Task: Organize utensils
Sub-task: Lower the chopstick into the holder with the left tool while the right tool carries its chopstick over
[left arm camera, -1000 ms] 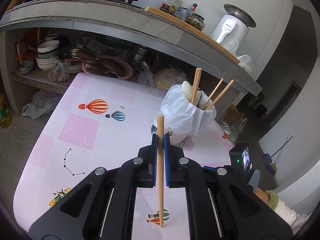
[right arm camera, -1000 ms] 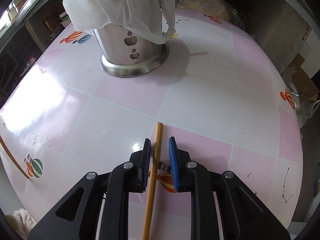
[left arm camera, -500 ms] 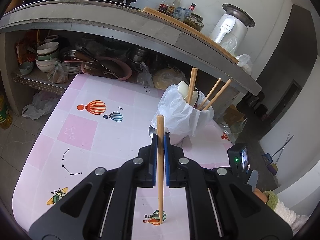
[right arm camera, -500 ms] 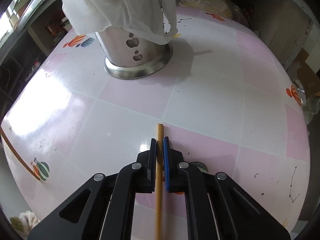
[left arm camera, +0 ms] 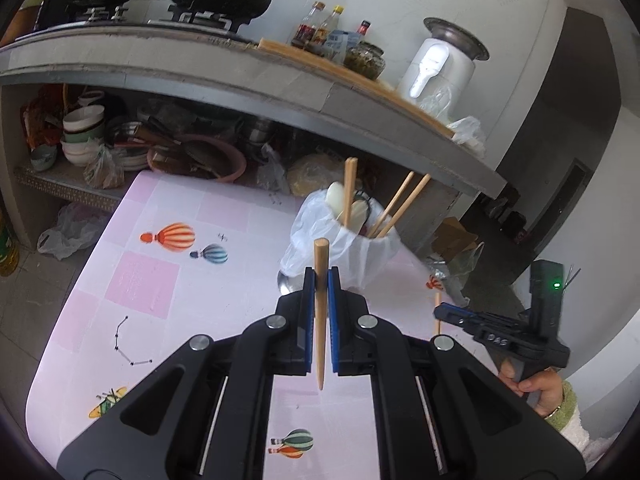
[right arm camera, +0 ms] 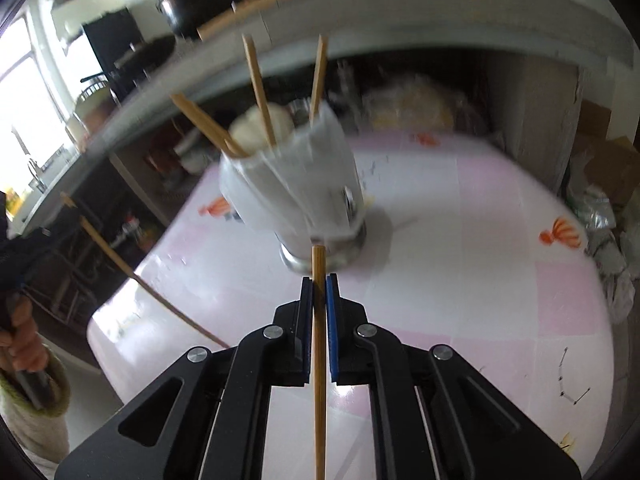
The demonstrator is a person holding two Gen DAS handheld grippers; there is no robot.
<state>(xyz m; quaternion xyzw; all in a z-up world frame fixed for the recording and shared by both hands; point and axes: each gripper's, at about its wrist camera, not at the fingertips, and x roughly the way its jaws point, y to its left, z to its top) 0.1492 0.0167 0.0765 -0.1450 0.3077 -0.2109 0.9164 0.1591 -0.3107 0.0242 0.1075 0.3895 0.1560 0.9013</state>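
- The left gripper (left arm camera: 319,280), black with blue pads, is clamped on a tapered light wooden chopstick (left arm camera: 319,312); the stick stands between the pads with its blunt end up and its thin tip hanging clear above the table.
- The right gripper (right arm camera: 319,286), of the same build, is pinched tight on a second long bamboo chopstick (right arm camera: 319,340), which runs straight along the fingers and pokes out just past the pads.
- A round steel utensil holder draped in a white plastic bag (left arm camera: 352,248) stands on the glossy pink-and-white checked table with balloon prints (left arm camera: 140,280), just beyond both grippers.
- In the left view, 3 chopsticks (left arm camera: 350,192) and pale spoon ends lean out of its top.
- In the left view a hand with a green-edged cuff (left arm camera: 538,390) grips the right tool's handle at the table's right edge.
- The right view is blurred.
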